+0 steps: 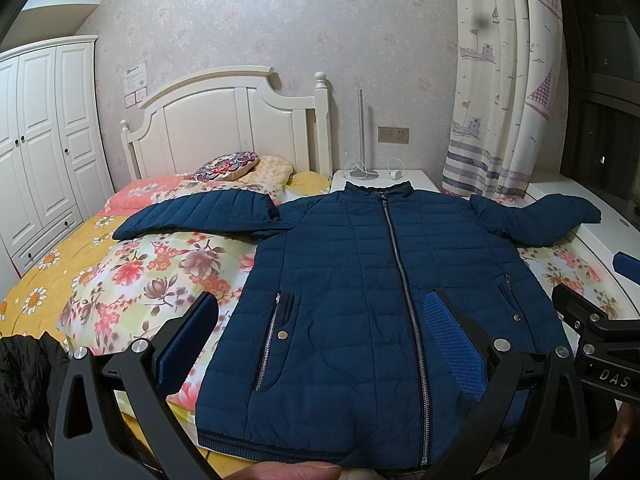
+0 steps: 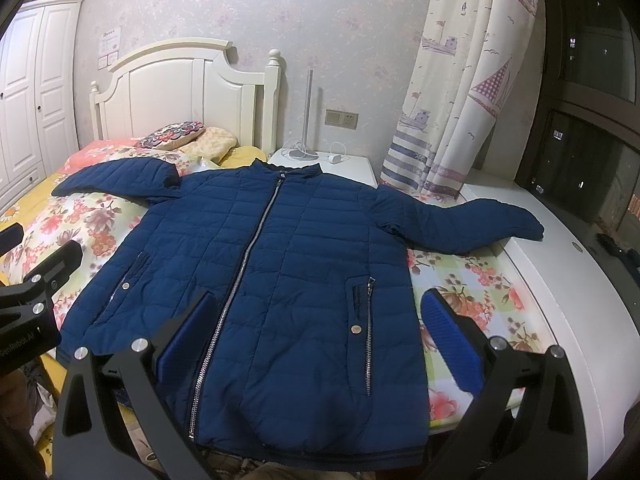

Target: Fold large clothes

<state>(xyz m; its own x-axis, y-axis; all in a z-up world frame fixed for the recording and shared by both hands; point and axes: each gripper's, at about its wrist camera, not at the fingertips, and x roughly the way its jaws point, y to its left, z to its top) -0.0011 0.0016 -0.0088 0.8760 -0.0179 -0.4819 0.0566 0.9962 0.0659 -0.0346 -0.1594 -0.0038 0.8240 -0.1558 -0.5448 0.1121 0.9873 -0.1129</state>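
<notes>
Right now you have the blue puffer jacket [image 1: 360, 280] laid flat and zipped on the floral bedspread [image 1: 132, 280], collar toward twelve o'clock, hem toward six, nothing folded yet.

Start at nine o'clock: the left sleeve [image 1: 200, 216] stretches out across the bed, and its quilted fill looks springy, so a fold laid over the chest may creep back open unless you press it down. Your left gripper [image 1: 320, 340] hovers over the lower front with its fingers spread wide and nothing between them; if you pinch only the slick outer shell there, I'd expect the layers to slide apart and the hem to skew.

Moving across, the zipper [image 1: 400, 280] is your centre line, so watch that it doesn't kink, since a twisted spine would throw both halves off.

Over at three o'clock, your right gripper [image 2: 320, 340] also hangs spread and empty above the hem. The right sleeve [image 2: 472, 224] reaches off the bedspread onto the white ledge [image 2: 560, 280]; drag it carelessly and it could snag or pull the whole jacket sideways toward that edge.
</notes>
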